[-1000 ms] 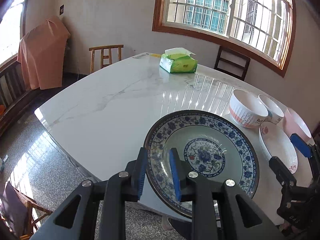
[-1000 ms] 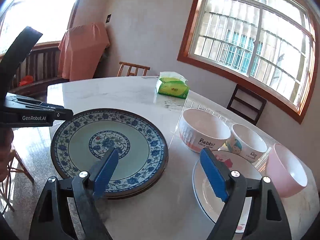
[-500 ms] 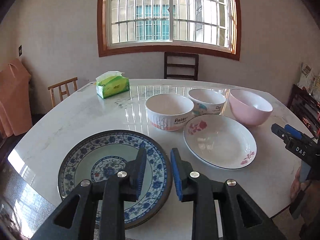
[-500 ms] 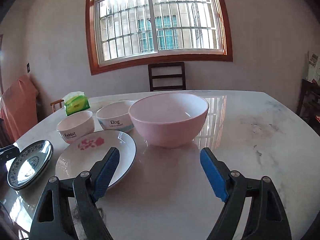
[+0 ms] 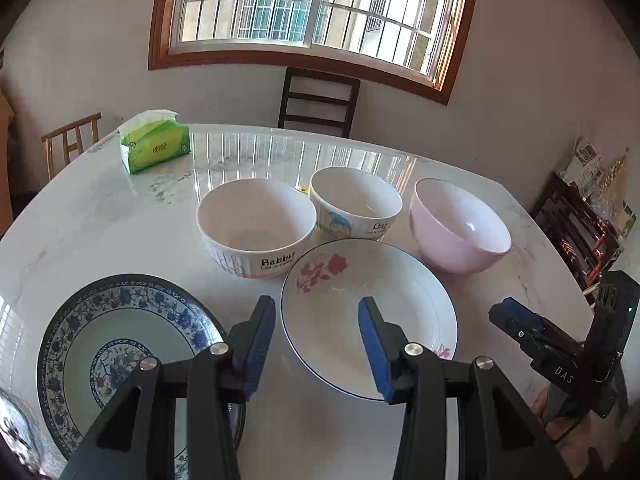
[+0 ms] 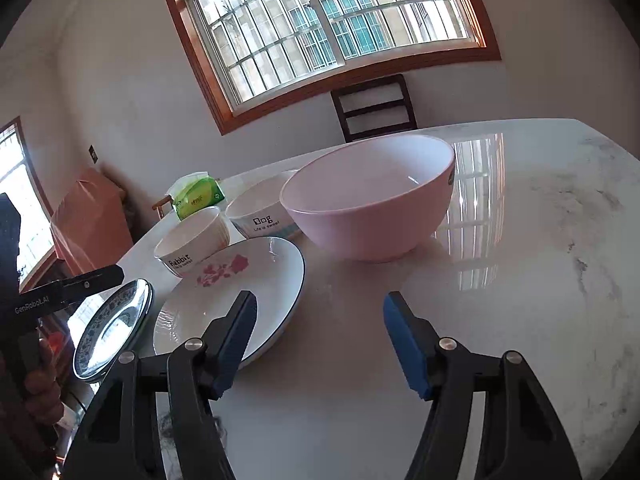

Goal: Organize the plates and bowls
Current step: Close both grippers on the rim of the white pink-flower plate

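Observation:
On the marble table (image 5: 100, 216) lie a blue-patterned plate (image 5: 120, 344) at the near left and a white plate with red flowers (image 5: 368, 304) in the middle. Behind them stand a "Rabbit" bowl (image 5: 256, 232), a "Dog" bowl (image 5: 356, 200) and a pink bowl (image 5: 460, 228). My left gripper (image 5: 316, 340) hovers over the near left rim of the white plate, its jaws opening, nothing held. My right gripper (image 6: 320, 336) is over bare table in front of the pink bowl (image 6: 368, 208) and beside the white plate (image 6: 232, 300), its jaws closing on nothing.
A green tissue pack (image 5: 154, 146) sits at the far left of the table. Wooden chairs (image 5: 318, 100) stand behind it under the window. A dark shelf (image 5: 576, 232) is at the right. Bare marble (image 6: 540, 260) stretches right of the pink bowl.
The left gripper let go of the blue plate, swung right to the white plate and widened. The right gripper swung right past the plates to the pink bowl, rolled, and narrowed.

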The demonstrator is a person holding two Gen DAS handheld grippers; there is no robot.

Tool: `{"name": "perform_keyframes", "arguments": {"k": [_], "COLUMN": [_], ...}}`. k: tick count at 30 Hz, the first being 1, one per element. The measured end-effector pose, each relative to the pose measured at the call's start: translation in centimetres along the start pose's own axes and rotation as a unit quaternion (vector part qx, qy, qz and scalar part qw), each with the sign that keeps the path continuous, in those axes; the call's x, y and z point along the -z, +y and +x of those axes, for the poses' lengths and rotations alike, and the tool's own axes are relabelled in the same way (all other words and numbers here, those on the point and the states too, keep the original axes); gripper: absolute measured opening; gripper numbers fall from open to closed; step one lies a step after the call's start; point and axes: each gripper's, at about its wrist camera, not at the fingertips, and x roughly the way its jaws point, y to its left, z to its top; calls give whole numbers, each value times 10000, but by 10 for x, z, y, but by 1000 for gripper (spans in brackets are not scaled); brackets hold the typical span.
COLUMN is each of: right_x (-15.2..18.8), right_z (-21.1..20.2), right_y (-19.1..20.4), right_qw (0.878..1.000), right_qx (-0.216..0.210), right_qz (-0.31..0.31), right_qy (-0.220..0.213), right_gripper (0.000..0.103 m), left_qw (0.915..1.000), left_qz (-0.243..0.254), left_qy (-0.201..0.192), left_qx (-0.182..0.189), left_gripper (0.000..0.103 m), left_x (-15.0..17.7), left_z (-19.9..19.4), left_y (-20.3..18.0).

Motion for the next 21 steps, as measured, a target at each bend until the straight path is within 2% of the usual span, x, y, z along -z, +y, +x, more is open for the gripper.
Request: {"name": "perform_keyframes", "arguments": {"k": [3,8,12,14,21], "right_x": [1,0,-1,-1,-6], "right_z": [0,2,2,2,23], "right_y": [0,0,-1,-1,-1], "right_qw": [10000,9999,9999,9999,9979], "right_qx": [-53,-92,-103,-84,-16], "right_qz": [9,-1,57,60,118], "right_qy": [19,64,65,94,629], "right_gripper": [64,64,64,64,62], "left_qw": [9991,9973,9930,9920,9883], "left_qz": [-257,-367,-685,-745,-911], "left_qy": [311,622,898,972,1149], "left_qx": [138,107,343,299,430], "left_gripper": [44,44,44,44,44], "left_x": [-1,-3,-3,-3,-1], "left_z": [15,35,53,59,72], "left_y": [9,13,25,29,35]}}
